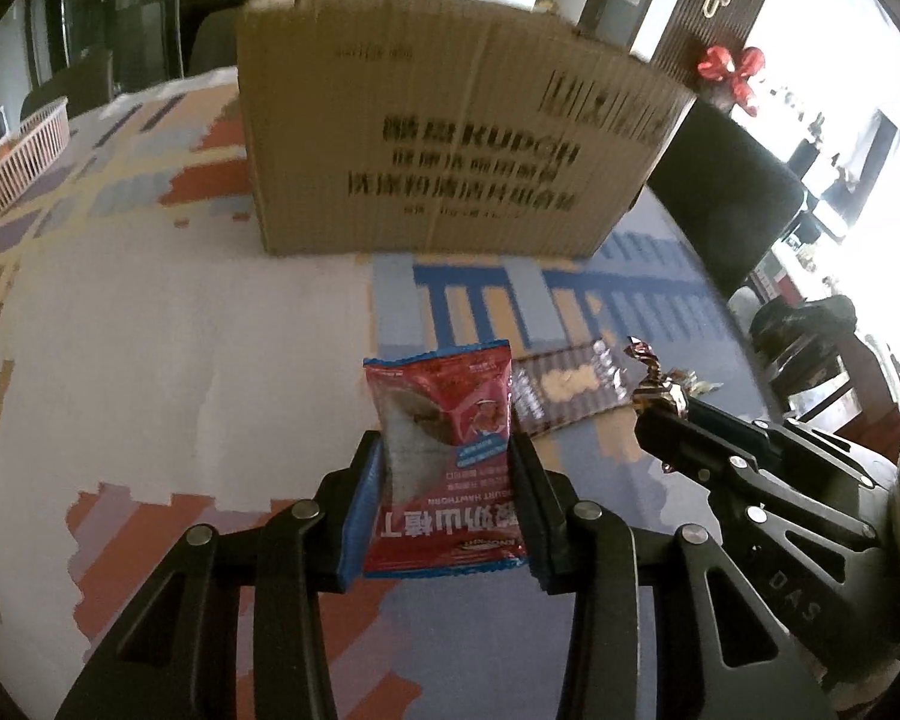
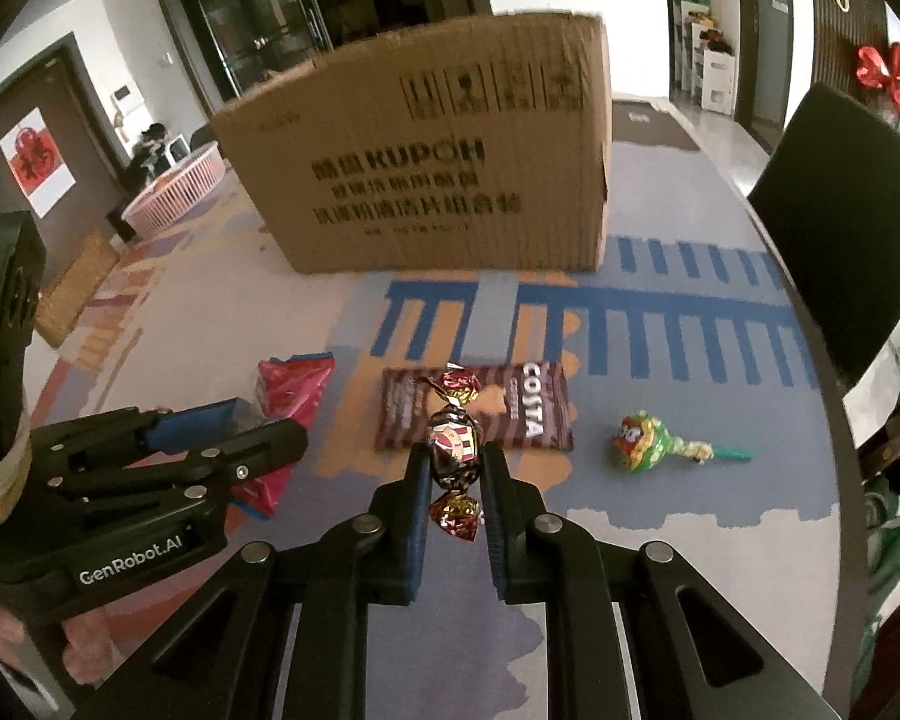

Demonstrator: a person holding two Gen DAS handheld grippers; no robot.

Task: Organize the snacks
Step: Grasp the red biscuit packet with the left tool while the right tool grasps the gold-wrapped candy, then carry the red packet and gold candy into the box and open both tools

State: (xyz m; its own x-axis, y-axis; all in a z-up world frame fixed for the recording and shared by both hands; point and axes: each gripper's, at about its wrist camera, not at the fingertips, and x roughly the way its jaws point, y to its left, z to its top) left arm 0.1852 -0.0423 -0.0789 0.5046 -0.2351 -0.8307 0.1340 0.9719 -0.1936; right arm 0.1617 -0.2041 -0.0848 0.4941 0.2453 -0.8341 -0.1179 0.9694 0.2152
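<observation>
Left gripper [image 1: 447,480] pinching red snack packet [image 1: 444,420]; right gripper [image 2: 455,468] pinching wrapped candy [image 2: 453,447]. Cardboard box [image 2: 426,180] at 12 o'clock, probably open-topped.

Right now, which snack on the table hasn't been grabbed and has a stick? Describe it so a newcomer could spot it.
Start at the big cardboard box on the patterned table. In front of it lies the flat brown Costa packet; just right of that lies the lollipop. It alone has a green stick and a green, red and yellow cartoon wrapper.
</observation>
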